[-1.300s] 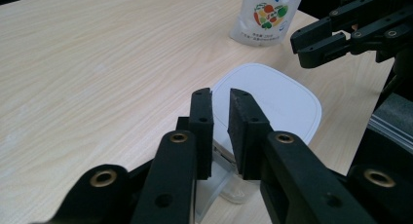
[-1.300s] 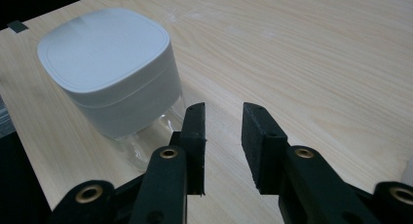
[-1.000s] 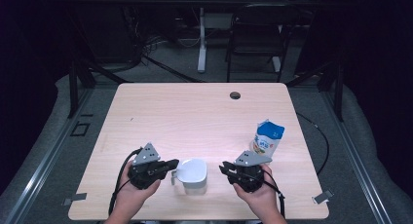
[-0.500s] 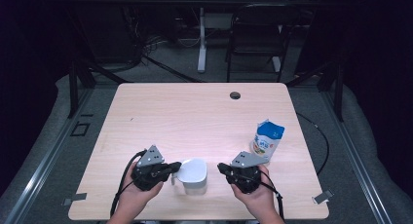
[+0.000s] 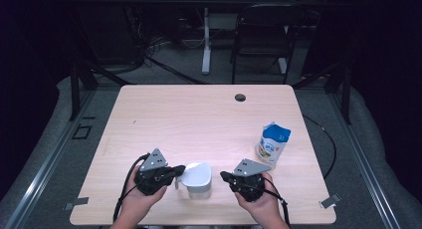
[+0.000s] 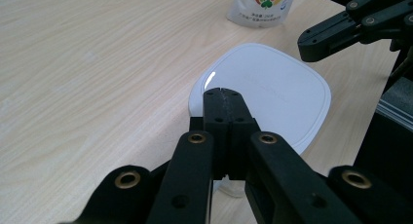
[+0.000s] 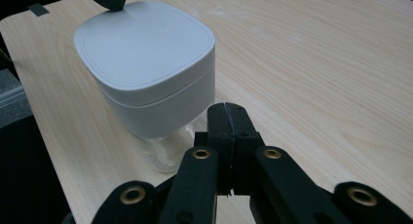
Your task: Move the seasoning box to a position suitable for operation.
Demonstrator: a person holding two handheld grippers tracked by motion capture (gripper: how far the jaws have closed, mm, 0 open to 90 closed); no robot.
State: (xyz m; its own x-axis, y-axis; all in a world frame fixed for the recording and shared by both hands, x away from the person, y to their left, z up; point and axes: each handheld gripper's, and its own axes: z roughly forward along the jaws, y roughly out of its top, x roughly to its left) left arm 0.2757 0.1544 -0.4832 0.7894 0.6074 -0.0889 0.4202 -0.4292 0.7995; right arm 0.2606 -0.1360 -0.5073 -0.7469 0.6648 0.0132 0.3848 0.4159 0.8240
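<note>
The table [image 5: 199,114] was seen in pale wood with a fine lengthwise grain, and a small dark round hole [image 5: 240,97] was set near its far edge. The container [image 7: 146,73] was capped in plain white-grey, while a clear base was shown beneath it. The pouch [image 5: 272,145] was coloured white with a blue top, and a printed roundel of orange and green was borne on its front. The left gripper [image 6: 221,95] and the right gripper [image 7: 227,109] were finished in matte black, with brass-coloured rivets, and each was topped by a grey plate [image 5: 154,160].

Matt pale wood-grain table [image 5: 199,114]; smooth white plastic lid [image 6: 272,92]; glossy pouch [image 5: 272,144].
</note>
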